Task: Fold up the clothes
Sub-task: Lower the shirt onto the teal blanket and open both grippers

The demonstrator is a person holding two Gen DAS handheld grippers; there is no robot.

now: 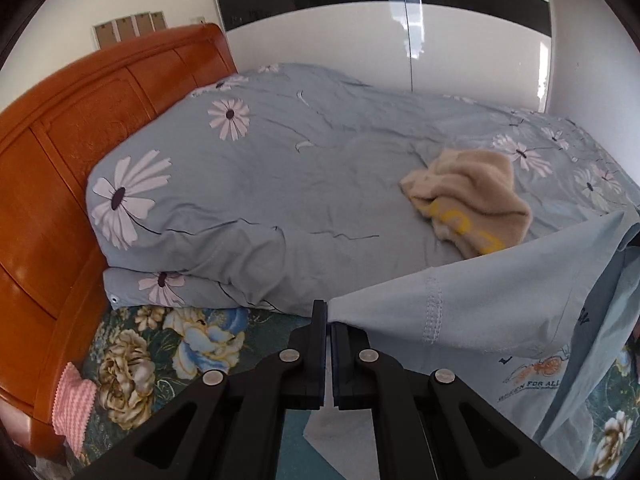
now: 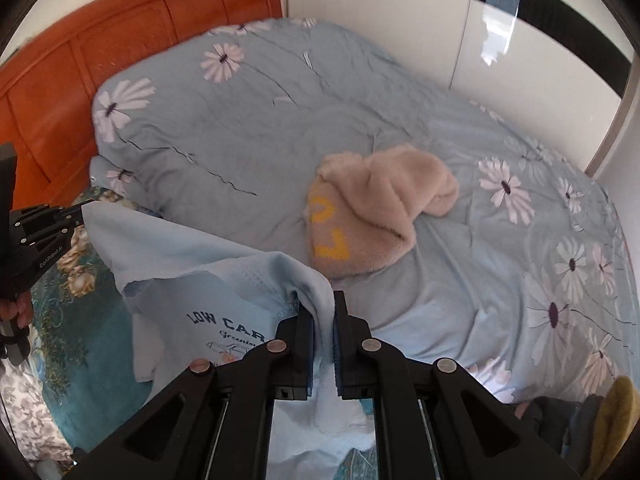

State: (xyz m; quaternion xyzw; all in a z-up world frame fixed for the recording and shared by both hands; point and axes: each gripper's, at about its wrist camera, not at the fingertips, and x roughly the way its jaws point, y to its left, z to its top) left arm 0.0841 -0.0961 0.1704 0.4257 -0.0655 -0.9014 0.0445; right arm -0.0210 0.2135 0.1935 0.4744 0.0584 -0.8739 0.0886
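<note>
A light blue T-shirt (image 1: 500, 312) with dark printed lettering hangs stretched between the two grippers over the near edge of the bed. My left gripper (image 1: 327, 312) is shut on one corner of the shirt. In the right wrist view the same T-shirt (image 2: 208, 264) shows its print, and my right gripper (image 2: 322, 304) is shut on a bunched fold of it. The left gripper (image 2: 78, 218) appears at the far left of that view, pinching the shirt's other corner. A fluffy beige garment (image 1: 468, 200) with yellow letters lies crumpled on the duvet beyond, also the beige garment (image 2: 372, 208).
A blue-grey duvet (image 1: 280, 184) with daisy print covers the bed. An orange wooden headboard (image 1: 60, 152) stands on the left, glossy white wardrobe doors (image 1: 400, 48) behind. A floral sheet (image 1: 160, 344) and pink cloth (image 1: 74, 404) lie near left. Dark and mustard clothes (image 2: 592, 416) sit near right.
</note>
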